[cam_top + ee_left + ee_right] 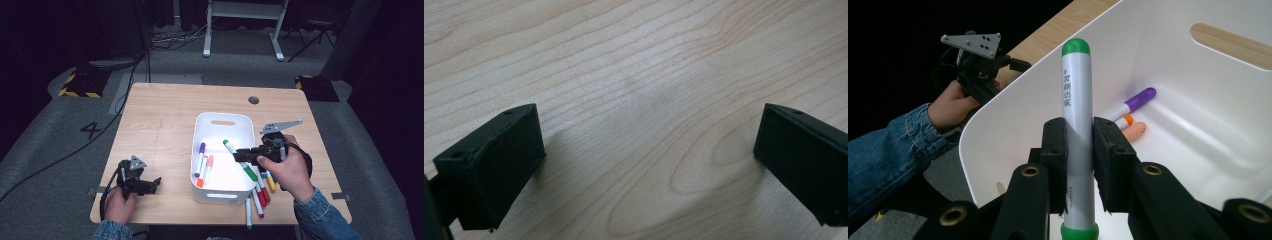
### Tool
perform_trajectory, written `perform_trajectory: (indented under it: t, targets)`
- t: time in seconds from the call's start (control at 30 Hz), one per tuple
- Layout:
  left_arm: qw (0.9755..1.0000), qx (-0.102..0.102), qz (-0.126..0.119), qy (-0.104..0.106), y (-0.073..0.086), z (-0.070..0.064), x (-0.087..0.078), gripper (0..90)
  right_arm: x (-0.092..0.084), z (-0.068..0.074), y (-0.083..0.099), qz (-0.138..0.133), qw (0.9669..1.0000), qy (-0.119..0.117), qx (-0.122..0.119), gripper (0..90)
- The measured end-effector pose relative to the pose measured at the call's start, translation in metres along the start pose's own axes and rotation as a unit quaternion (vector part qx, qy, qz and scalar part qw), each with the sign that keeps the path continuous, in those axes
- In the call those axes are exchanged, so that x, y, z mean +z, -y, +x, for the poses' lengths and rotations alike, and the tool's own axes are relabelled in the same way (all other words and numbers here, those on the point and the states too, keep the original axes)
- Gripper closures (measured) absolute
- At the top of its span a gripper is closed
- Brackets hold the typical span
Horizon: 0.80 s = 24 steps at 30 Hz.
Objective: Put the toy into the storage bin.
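A green-capped marker (240, 160) is clamped in my right gripper (243, 156), which hovers over the right side of the white bin (200, 135). In the right gripper view the marker (1076, 130) stands between the shut pads, its green tip over the bin wall (1168, 55). A purple marker (200, 158) and an orange marker (205, 170) lie inside the bin. My left gripper (150, 186) rests on the table near the front left corner, jaws open with only bare wood (649, 100) between its fingers (494, 165).
Several loose markers (261, 192) lie on the table right of the bin, under the right hand. The wooden table (160, 110) has a round cable hole (253, 100) at the back right. Cables and a desk frame stand on the floor beyond.
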<state>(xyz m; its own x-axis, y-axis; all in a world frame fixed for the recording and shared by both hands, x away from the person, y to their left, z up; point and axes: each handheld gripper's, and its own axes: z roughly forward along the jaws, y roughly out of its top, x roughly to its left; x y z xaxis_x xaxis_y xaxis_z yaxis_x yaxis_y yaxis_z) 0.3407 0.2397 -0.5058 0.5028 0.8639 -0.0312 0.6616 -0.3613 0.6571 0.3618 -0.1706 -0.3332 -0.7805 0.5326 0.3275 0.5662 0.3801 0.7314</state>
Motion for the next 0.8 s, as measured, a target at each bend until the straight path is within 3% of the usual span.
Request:
perform_trajectory:
  t: [0.8]
  targets:
    - [1.0, 0.0, 0.0, -0.002, 0.0, 0.0, 0.0, 0.0, 0.029, 0.002, 0.011, 0.061, 0.9977, 0.019, -0.023, 76.7]
